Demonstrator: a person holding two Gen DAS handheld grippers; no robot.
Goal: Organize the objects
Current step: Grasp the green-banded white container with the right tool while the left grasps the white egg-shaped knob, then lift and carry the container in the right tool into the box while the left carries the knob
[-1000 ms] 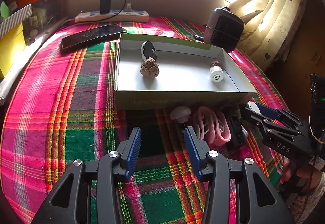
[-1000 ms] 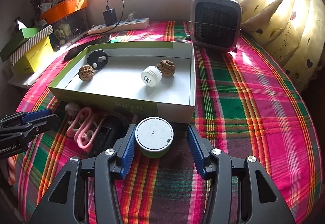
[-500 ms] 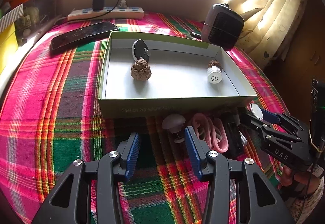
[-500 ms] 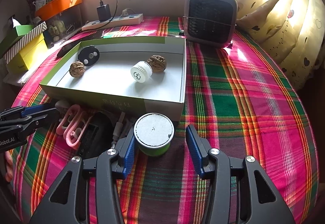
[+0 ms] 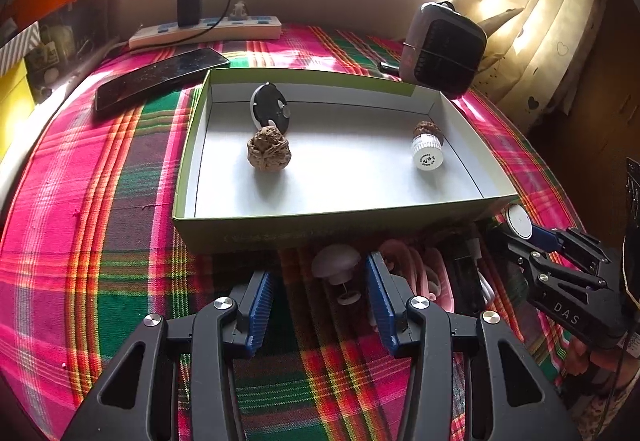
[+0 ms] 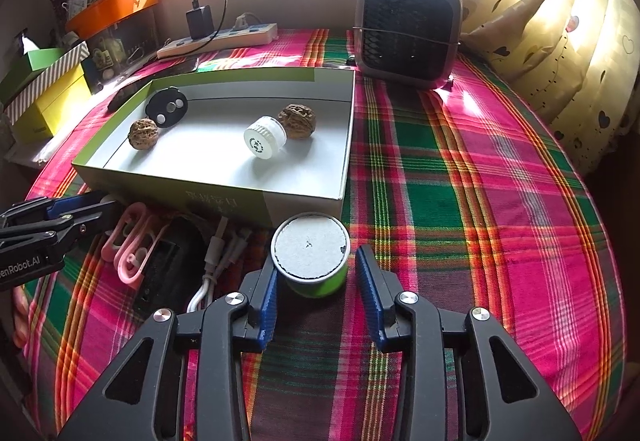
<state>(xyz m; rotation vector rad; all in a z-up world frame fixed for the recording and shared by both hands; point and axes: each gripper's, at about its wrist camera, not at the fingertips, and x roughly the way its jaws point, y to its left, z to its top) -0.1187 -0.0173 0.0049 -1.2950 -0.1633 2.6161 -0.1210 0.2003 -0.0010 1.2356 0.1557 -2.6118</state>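
Right hand-held gripper [image 6: 316, 289] closing around green tub [image 6: 310, 255], right pad apart; box [image 6: 304, 201] just behind; left hand-held gripper [image 5: 320, 305] open, empty

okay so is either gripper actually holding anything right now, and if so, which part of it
Nothing is held yet. The right gripper has just been closing around the green tub, pads level with its sides, a gap showing on its right. The left gripper stands open over the white mushroom-shaped piece.

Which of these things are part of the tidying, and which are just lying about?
Part of the job: green tub, tray box, walnuts, white bottle, pink clips, white cable.

Lying about: fan heater, phone, power strip.
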